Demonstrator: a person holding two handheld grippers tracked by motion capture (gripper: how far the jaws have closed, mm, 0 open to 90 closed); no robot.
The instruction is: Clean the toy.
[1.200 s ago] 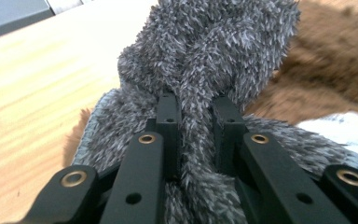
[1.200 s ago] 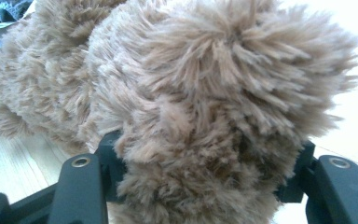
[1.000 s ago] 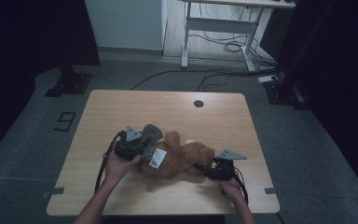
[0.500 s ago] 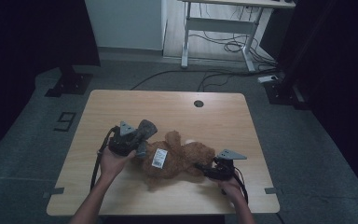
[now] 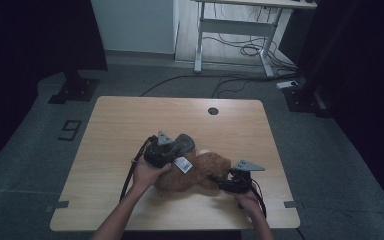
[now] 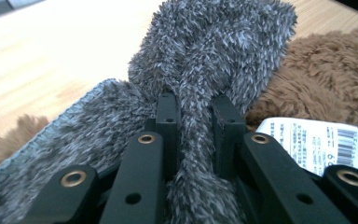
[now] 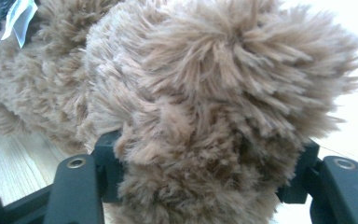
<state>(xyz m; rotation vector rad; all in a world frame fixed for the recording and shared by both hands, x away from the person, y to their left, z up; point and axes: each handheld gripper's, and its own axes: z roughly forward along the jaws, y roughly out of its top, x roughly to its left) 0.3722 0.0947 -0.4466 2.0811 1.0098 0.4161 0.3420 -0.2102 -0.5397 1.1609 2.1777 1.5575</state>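
My left tongs (image 6: 193, 105) are pinched tight on a fold of the grey fuzzy cloth (image 6: 214, 51) lying on the brown plush bear (image 5: 200, 172) mid-table (image 5: 130, 120). If I pull, pile may slip free. My right tongs (image 7: 200, 172) straddle the bear's limb; their jaws have just been opening, so the bear could drag along.

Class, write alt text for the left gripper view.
Two black jaws pinch a fold of fuzzy grey fabric. Behind it lies a brown plush toy with a white barcode tag, on a light wooden table.
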